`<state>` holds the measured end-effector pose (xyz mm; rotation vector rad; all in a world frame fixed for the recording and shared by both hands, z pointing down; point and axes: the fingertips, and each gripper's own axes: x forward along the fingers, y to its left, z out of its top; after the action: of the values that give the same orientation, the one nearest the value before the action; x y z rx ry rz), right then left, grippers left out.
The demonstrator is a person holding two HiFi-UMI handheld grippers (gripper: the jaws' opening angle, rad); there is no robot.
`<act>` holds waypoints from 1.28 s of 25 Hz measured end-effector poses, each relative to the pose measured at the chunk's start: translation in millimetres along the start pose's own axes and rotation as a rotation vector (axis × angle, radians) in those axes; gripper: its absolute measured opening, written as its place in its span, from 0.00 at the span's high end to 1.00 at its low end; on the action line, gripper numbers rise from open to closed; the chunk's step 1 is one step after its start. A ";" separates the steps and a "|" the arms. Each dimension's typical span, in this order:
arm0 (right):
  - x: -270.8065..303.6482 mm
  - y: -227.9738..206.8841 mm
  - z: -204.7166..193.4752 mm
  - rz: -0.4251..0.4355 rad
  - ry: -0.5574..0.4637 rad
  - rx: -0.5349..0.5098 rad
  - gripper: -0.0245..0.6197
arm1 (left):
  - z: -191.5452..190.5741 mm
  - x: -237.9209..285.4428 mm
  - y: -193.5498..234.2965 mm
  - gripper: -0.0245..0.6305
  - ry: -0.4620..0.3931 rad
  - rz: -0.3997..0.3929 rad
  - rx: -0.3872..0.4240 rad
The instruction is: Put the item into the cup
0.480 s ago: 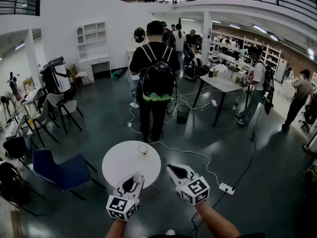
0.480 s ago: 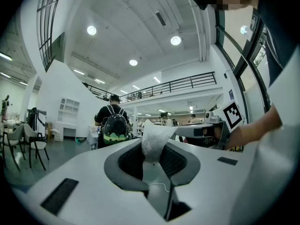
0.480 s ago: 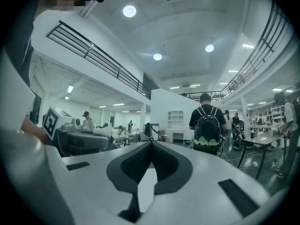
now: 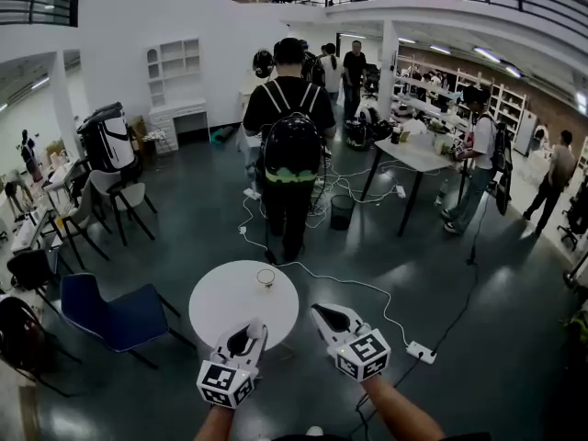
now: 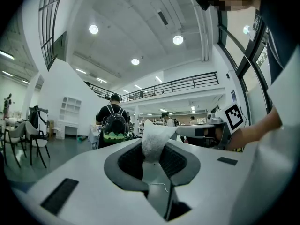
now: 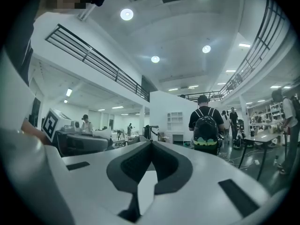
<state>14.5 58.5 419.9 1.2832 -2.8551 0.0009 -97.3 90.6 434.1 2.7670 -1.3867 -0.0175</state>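
Only head view shows cup (image 4: 265, 277); left gripper (image 4: 254, 330) pinches wad (image 5: 153, 136), right gripper (image 6: 150, 143) closed

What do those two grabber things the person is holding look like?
Both are white plastic. The left gripper and right gripper each taper to a pointed tip, with dark grey padding inside the jaws. Each carries a white cube printed with black square markers. No sleeves show on the forearms.
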 end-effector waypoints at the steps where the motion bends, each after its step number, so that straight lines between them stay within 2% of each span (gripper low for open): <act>1: 0.2 -2.5 0.5 0.002 -0.001 -0.001 0.94 | 0.3 2.3 0.0 0.83 0.000 0.003 -0.001; 9: -4.3 -20.7 0.7 0.035 -0.027 -0.004 0.94 | -10.7 15.5 -10.6 0.83 0.007 0.034 -0.009; 32: -20.8 -57.9 -17.2 0.081 -0.011 0.019 0.94 | -28.6 40.7 -31.2 0.83 0.015 0.085 -0.031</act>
<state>71.8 35.6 436.6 1.1730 -2.9216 0.0216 -47.0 77.7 461.6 2.6751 -1.4863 -0.0150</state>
